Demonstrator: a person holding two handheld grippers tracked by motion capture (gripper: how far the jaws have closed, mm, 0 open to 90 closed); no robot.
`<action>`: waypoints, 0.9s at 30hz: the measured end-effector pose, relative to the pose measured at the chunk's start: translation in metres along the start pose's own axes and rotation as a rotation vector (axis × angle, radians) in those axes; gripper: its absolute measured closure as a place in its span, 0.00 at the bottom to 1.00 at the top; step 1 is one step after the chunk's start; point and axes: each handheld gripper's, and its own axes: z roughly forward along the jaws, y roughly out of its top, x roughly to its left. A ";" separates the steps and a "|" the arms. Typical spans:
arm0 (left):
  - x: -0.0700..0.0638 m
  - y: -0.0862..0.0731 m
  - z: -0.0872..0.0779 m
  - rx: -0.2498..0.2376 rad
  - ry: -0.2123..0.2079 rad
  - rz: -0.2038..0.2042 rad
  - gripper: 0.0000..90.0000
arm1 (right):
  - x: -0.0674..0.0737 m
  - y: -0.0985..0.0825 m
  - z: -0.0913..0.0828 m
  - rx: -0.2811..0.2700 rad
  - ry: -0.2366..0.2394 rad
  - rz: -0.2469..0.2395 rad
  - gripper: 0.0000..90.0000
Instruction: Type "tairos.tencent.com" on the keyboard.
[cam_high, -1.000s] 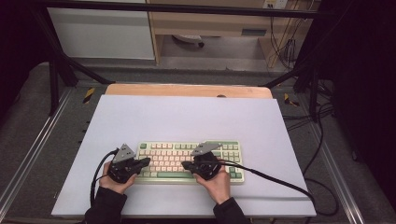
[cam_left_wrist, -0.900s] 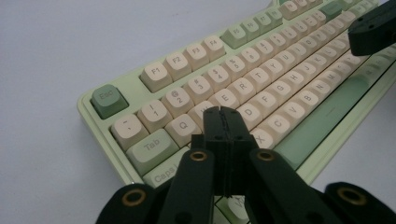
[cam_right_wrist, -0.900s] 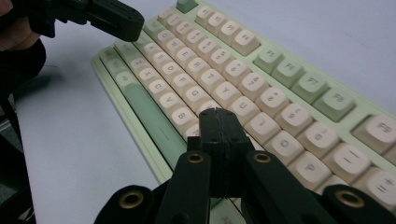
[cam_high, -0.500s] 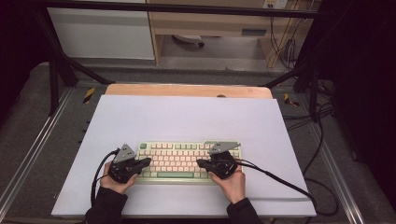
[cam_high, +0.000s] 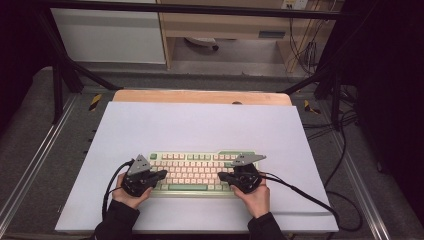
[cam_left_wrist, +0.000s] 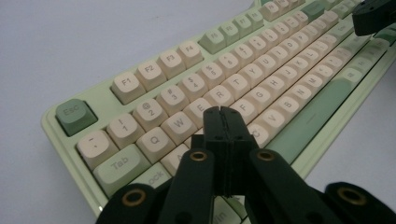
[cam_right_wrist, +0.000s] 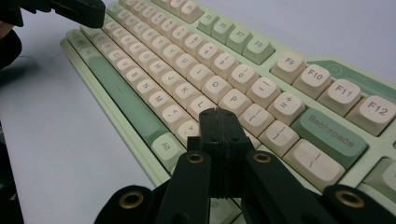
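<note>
High view, item one: keyboard (cam_high: 200, 172), pale green case with cream keycaps and darker green accent keys (Esc, Backspace, space bar). It lies square on the near middle of the white mat (cam_high: 200, 125), long edge running left to right, well clear of the mat's edges.

Item two: left gripper (cam_high: 161, 174), at the keyboard's left end. I read its jaws as pressed flat together with nothing between them. In the left gripper view (cam_left_wrist: 221, 111) the joined tip sits low over the letter rows near W and E; I cannot tell whether it touches a cap.

Item three: right gripper (cam_high: 221, 176), at the right half of the keyboard, jaws likewise fully together and empty. In the right gripper view (cam_right_wrist: 217, 113) the tip hangs over the keys near L and P, with Backspace to its right.

Handling note, my judgement: the work looks like key pressing with the closed tips. I would bring each tip straight down on the centre of one cap, lightly, so it neither clips a neighbour nor shoves the board along the mat.

Surround: wooden table edge (cam_high: 200, 96) beyond the mat's far side.
</note>
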 end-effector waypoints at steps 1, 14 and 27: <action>-0.001 0.001 0.001 0.000 -0.003 0.003 1.00 | 0.000 -0.001 0.000 0.004 0.001 0.005 1.00; -0.015 0.005 0.015 0.024 -0.040 0.036 1.00 | -0.002 -0.003 -0.003 -0.001 0.001 0.010 1.00; -0.020 0.004 0.023 0.047 -0.048 0.053 1.00 | -0.003 -0.003 -0.003 -0.003 0.000 0.007 1.00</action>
